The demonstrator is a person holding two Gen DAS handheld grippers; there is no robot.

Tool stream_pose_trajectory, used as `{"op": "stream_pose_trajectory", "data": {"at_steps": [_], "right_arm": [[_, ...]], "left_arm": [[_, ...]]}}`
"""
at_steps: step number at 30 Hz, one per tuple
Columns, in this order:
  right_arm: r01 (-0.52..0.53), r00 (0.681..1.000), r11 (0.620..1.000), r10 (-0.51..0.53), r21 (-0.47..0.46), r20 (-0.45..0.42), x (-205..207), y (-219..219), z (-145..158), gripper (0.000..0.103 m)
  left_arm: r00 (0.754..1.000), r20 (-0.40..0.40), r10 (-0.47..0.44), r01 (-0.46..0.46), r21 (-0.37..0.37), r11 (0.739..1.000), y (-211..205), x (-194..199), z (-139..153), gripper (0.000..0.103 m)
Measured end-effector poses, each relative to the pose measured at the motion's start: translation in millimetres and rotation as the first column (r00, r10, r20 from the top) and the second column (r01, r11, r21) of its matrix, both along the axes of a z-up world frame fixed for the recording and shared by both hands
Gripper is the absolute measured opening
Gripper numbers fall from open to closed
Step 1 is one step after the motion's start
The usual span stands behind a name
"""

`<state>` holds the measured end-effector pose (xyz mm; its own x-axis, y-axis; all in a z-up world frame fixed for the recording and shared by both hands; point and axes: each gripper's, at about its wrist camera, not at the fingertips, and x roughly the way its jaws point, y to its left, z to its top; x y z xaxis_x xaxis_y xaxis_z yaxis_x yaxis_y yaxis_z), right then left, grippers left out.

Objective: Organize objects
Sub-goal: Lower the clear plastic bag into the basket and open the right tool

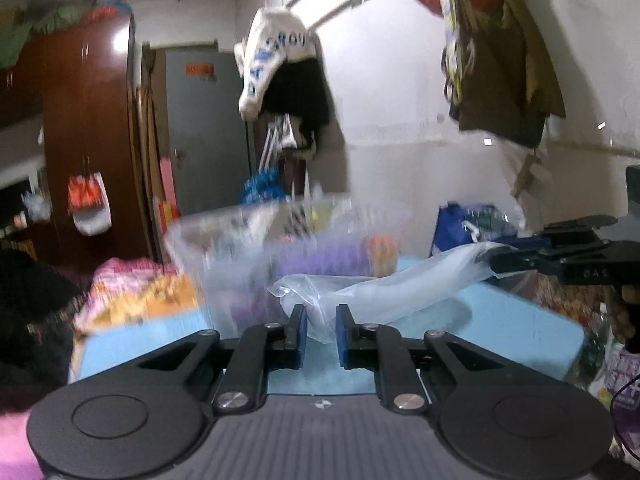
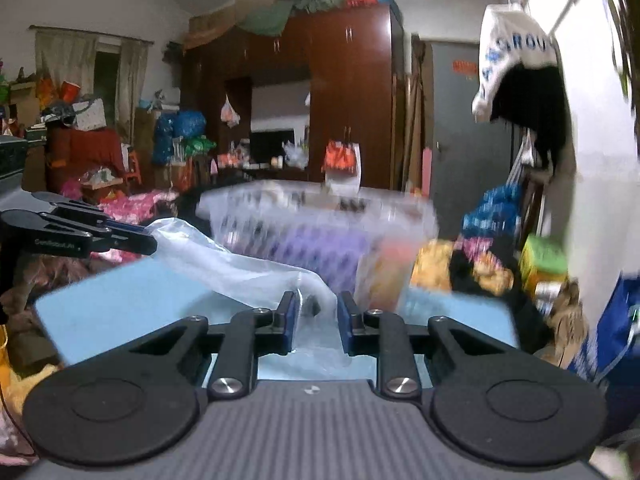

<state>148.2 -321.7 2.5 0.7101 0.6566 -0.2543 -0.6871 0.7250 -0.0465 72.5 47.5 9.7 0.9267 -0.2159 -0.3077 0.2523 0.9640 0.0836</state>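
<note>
One light-blue desk (image 1: 500, 320) is carrying one clear plastic bag (image 1: 384, 292) and one clear storage bin (image 1: 240, 248) — two grippers, left (image 1: 321, 334) and right (image 2: 317, 324), are showing two blue-padded fingers each.

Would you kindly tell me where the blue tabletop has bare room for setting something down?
The light-blue tabletop is bare along its left side, beside the clear plastic bag. The far edge is crowded by a blurred transparent storage bin.
</note>
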Motion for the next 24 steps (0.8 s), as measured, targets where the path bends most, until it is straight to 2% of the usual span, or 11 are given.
{"op": "stream_pose_trajectory", "data": {"at_steps": [4, 8, 12, 18, 19, 20, 21, 22, 23, 24], "right_arm": [[0.020, 0.997, 1.000, -0.019, -0.010, 0.080, 28, 13, 47, 0.022], [0.028, 0.994, 1.000, -0.027, -0.014, 0.109, 71, 31, 78, 0.022], [0.018, 0.996, 1.000, -0.017, -0.016, 0.086, 115, 49, 86, 0.022], [0.021, 0.999, 0.998, -0.019, -0.053, 0.041, 152, 67, 59, 0.022], [0.018, 0.999, 0.999, -0.015, -0.048, 0.046, 153, 67, 54, 0.026], [0.015, 0.998, 0.999, -0.013, -0.039, 0.057, 153, 65, 50, 0.046], [0.019, 0.998, 0.999, -0.017, -0.030, 0.060, 154, 63, 47, 0.061], [0.033, 0.998, 0.999, -0.031, -0.022, 0.052, 154, 63, 43, 0.084], [0.046, 0.997, 0.999, -0.046, -0.008, 0.058, 152, 59, 41, 0.090], [0.062, 0.996, 0.998, -0.062, 0.002, 0.070, 148, 57, 41, 0.092]], "left_arm": [[0.998, 0.054, 0.018, -0.018, 0.015, 1.000, -2, 23, 46, 0.018], [0.996, 0.054, 0.068, -0.070, 0.032, 0.997, -2, 65, 78, 0.018], [0.994, 0.028, 0.109, -0.110, 0.039, 0.993, 3, 102, 82, 0.018], [0.991, -0.015, 0.133, -0.132, 0.021, 0.991, 9, 129, 56, 0.019], [0.990, -0.010, 0.144, -0.143, 0.031, 0.989, 8, 131, 51, 0.025], [0.982, 0.020, 0.190, -0.191, 0.062, 0.980, 7, 131, 45, 0.036], [0.967, 0.042, 0.251, -0.253, 0.089, 0.963, 6, 134, 41, 0.050], [0.955, 0.042, 0.294, -0.297, 0.106, 0.949, 5, 139, 37, 0.079], [0.952, 0.040, 0.302, -0.305, 0.099, 0.947, 7, 142, 33, 0.086], [0.957, 0.039, 0.287, -0.290, 0.076, 0.954, 10, 142, 30, 0.085]]}}
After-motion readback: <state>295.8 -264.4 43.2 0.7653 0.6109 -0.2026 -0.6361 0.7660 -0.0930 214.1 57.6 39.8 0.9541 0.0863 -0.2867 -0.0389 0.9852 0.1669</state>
